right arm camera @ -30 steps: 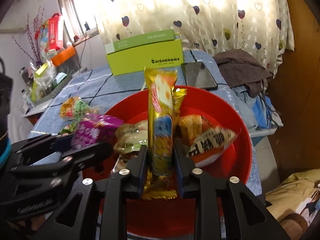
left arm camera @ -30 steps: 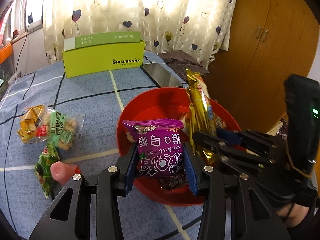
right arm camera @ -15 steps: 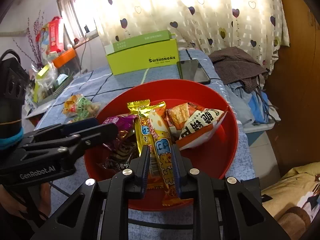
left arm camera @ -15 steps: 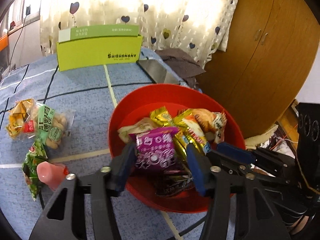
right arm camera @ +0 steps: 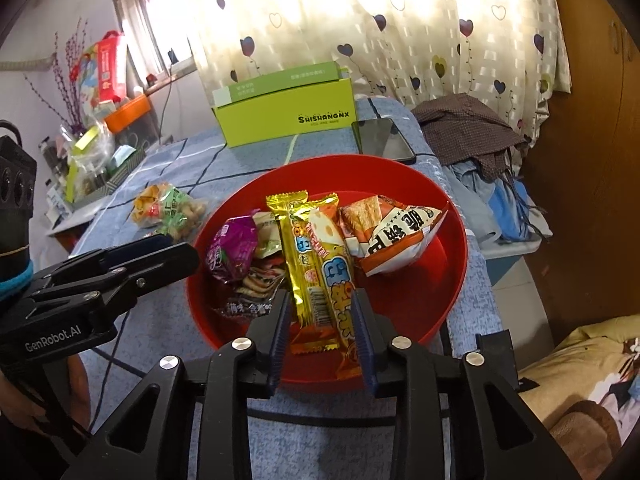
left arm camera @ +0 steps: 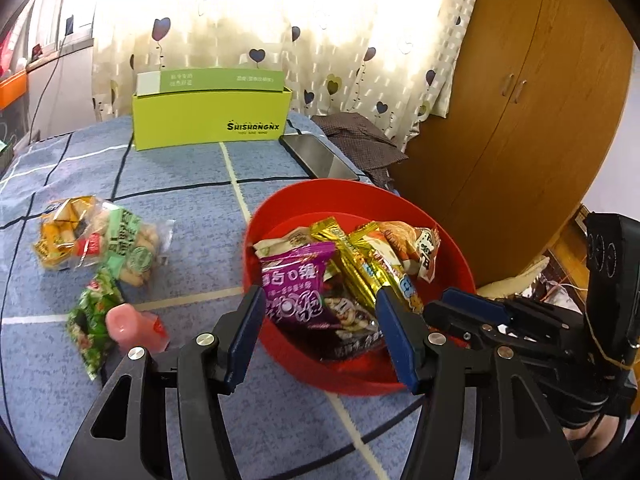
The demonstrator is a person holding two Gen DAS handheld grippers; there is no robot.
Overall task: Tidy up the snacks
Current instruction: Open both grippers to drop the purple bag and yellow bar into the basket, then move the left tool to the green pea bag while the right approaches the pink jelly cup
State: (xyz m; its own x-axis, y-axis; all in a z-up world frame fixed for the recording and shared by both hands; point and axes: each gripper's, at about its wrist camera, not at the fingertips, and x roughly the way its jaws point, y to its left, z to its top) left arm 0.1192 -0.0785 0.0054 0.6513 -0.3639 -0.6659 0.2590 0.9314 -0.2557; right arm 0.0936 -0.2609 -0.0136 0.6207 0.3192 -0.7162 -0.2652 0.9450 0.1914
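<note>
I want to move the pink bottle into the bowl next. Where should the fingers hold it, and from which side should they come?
Probably grip the pink bottle across its round body, coming from above with the left gripper, which is open and nearest. It lies on its side on the blue cloth, partly over the green packet, so close across the narrow width, not along it.

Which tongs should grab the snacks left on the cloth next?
Left, probably. The left tongs are open and empty, and the loose snack packets lie on their side of the red bowl. The right tongs sit opposite.
</note>
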